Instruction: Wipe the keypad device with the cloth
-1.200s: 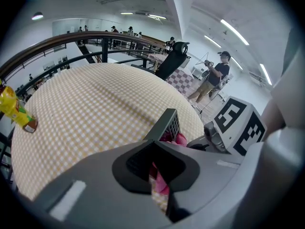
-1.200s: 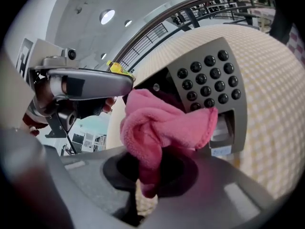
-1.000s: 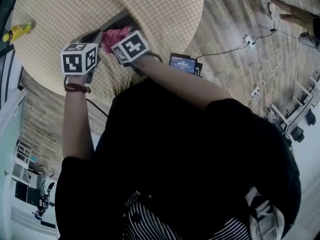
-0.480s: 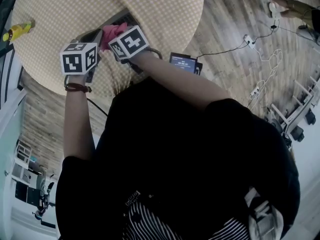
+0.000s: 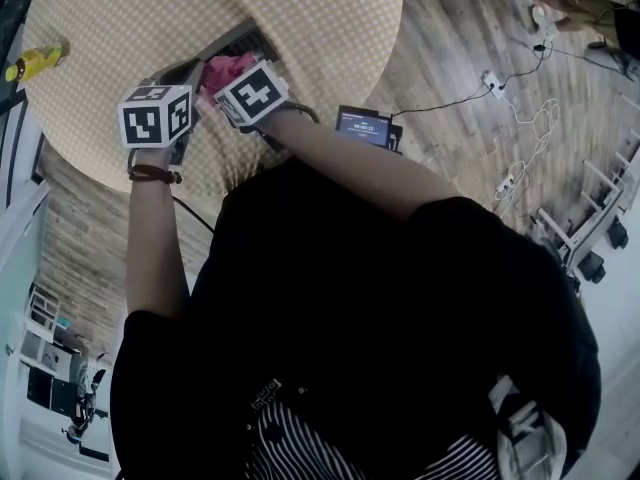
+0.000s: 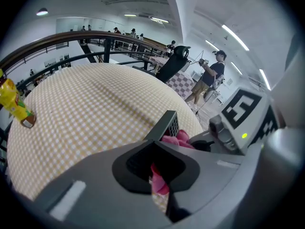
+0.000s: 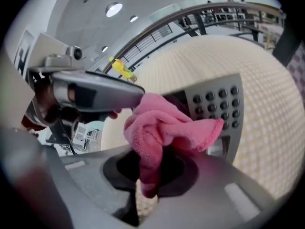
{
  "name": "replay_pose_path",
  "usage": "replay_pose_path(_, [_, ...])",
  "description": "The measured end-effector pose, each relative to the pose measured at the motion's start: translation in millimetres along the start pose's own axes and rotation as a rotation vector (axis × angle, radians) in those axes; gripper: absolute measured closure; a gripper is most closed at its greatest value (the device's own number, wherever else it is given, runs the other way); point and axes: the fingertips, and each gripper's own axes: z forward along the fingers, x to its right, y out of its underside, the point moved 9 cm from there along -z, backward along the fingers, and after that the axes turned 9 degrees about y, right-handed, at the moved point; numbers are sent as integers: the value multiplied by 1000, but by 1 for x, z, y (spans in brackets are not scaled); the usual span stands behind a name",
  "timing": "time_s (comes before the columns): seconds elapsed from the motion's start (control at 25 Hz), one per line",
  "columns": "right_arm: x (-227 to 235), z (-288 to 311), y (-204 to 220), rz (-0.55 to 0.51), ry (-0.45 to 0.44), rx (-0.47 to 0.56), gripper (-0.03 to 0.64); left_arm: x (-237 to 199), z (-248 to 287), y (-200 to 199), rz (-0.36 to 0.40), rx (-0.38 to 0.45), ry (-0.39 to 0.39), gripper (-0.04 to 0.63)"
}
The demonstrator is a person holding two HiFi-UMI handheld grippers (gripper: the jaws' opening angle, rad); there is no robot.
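- Round, check-clothed surface (image 5: 120, 8), with wide open room toward 12 and 3 o'clock of the keypad device (image 5: 240, 40).
- Device set close to the rim at 6 o'clock, on the person's side; past the rim at 3 o'clock, wooden floor (image 5: 450, 48) strewn with cables (image 5: 520, 138).
- Yellow bottle (image 5: 35, 63) well apart at 9 o'clock, right by the rim.
- Right gripper (image 7: 152, 175) closed tight on a pink cloth (image 7: 162, 128), its bunched folds draped over the device's left part, round buttons exposed at 2 o'clock of the cloth.
- Left gripper (image 6: 159, 163) clamped on the device's edge, just beside the cloth, at 9 o'clock of the right gripper.
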Motion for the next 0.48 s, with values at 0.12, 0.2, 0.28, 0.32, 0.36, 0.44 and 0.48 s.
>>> replay_pose_path(0.12, [-9, -16, -23, -49, 10, 61, 554, 0, 1, 2, -20, 22, 6, 589])
replay_pose_path(0.2, [-7, -14, -26, -39, -3, 53, 554, -2, 2, 3, -32, 29, 9, 589])
replay_pose_path(0.28, [-1, -9, -21, -30, -6, 31, 554, -2, 2, 3, -29, 26, 9, 589])
replay_pose_path(0.32, [1, -7, -19, -33, -2, 18, 554, -2, 2, 3, -26, 25, 10, 589])
replay_pose_path(0.36, [3, -5, -16, -42, 2, 5, 554, -2, 2, 2, -25, 26, 10, 589])
replay_pose_path(0.44, [6, 2, -8, -52, 7, -21, 554, -3, 1, 2, -27, 31, 8, 589])
replay_pose_path(0.48, [6, 7, -2, -48, 5, -34, 554, -4, 0, 3, -29, 32, 8, 589])
